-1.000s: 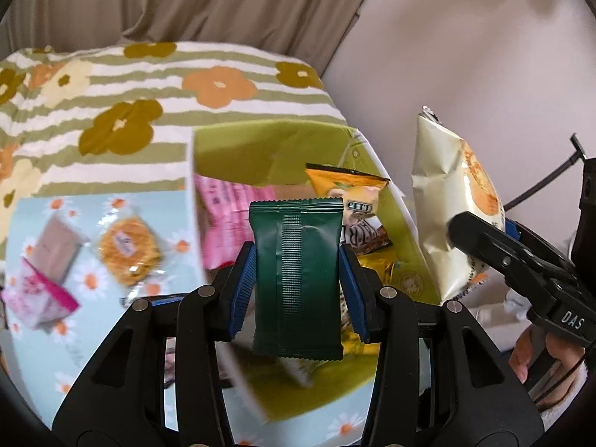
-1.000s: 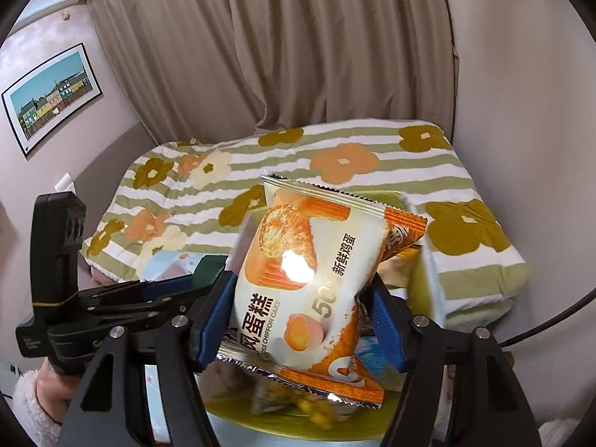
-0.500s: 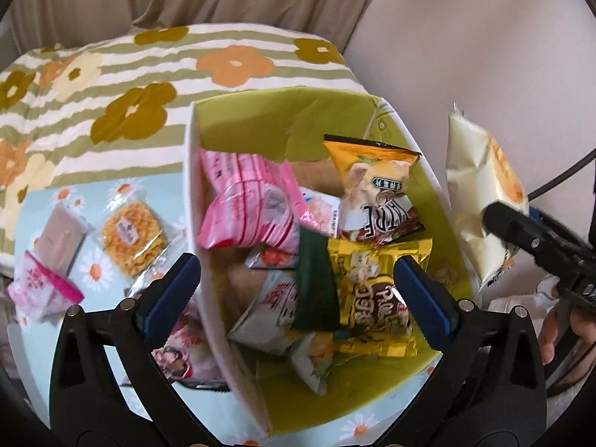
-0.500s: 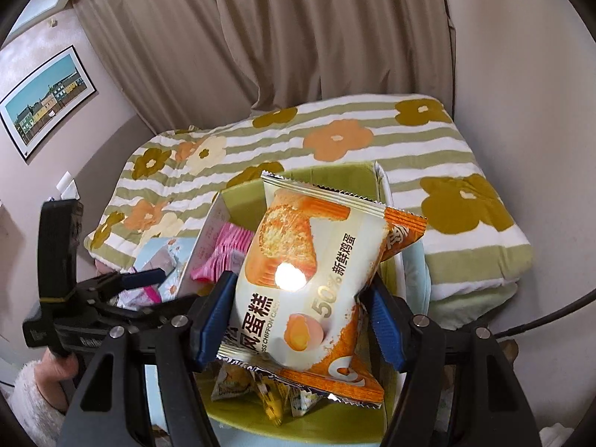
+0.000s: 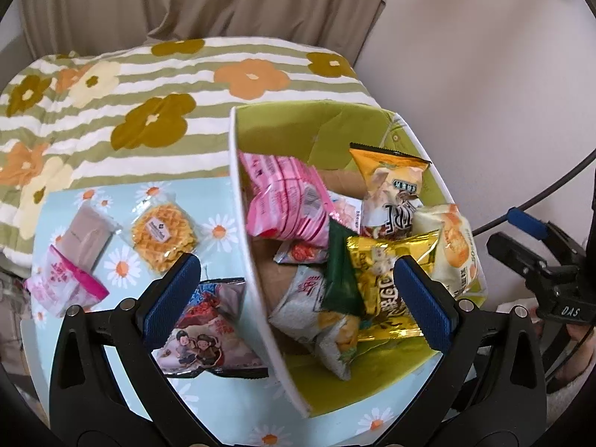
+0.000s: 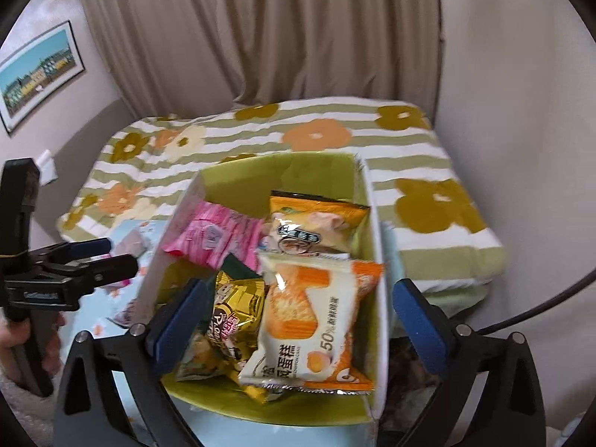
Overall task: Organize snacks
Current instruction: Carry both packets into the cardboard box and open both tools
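The right gripper (image 6: 298, 316) is hovering over the green box (image 6: 376, 260), and its jaws are opening, with the chiffon cake packet (image 6: 305, 313) lying free between them on top of the pile inside the box, touched by neither pad. The left gripper (image 5: 298, 298) is hanging above the box's near wall with its jaws spread wide and pinching nothing. Loose packets are waiting on the worktop (image 5: 223, 402) to the left of the box: a waffle packet (image 5: 162, 236), a brown bar (image 5: 87, 238), a pink-and-white sachet (image 5: 59, 283) and a large printed bag (image 5: 208, 331) lying against the box wall. These are probably handling as light, air-filled film pouches: soft, crinkly, somewhat slippery, with crushable contents. The waffle looks the most fragile. The recommended hold is across the short width near a crimped end seam, where the film is flat and stiff, with only light closing pressure. The printed bag is lying flat, so one edge likely needs lifting before the jaws can straddle it.
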Demonstrator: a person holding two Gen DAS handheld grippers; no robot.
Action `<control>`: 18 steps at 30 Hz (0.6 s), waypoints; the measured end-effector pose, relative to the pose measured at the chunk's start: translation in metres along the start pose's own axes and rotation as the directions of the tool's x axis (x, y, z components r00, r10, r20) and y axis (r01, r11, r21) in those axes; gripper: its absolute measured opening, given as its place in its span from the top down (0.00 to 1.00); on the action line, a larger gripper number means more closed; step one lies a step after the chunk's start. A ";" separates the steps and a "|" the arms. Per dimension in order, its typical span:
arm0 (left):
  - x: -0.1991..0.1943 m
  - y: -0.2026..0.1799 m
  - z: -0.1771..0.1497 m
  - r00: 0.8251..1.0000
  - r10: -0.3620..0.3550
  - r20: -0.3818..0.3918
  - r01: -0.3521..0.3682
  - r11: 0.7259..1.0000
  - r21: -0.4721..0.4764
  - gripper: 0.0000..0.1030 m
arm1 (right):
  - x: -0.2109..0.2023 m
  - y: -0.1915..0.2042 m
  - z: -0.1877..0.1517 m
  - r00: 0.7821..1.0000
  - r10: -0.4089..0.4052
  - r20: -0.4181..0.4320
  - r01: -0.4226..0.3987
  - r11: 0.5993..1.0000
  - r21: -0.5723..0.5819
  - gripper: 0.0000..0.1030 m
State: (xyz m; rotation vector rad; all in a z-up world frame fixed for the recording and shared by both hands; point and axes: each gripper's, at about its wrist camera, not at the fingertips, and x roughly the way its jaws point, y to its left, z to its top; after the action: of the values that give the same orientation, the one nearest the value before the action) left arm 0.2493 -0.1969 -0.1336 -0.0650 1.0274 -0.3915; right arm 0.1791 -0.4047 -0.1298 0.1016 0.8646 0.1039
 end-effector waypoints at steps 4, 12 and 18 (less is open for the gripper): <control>-0.003 0.002 -0.008 1.000 0.005 0.005 -0.005 1.000 -0.014 0.00 | -0.003 0.004 0.000 1.000 -0.005 0.002 0.005 1.000 -0.009 0.04; -0.037 0.008 -0.024 0.995 0.072 0.069 -0.068 0.996 -0.049 0.00 | -0.012 0.020 0.003 0.997 0.070 0.030 -0.069 0.997 -0.039 0.04; -0.072 0.017 -0.037 0.981 0.147 0.127 -0.138 0.987 -0.081 0.00 | -0.022 0.041 0.007 0.987 0.148 0.064 -0.141 0.985 -0.100 0.04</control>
State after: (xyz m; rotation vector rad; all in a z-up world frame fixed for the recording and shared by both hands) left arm 0.1900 -0.1515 -0.0983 -0.0803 0.9080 -0.2164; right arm 0.1681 -0.3673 -0.1030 0.0788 0.7791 0.2759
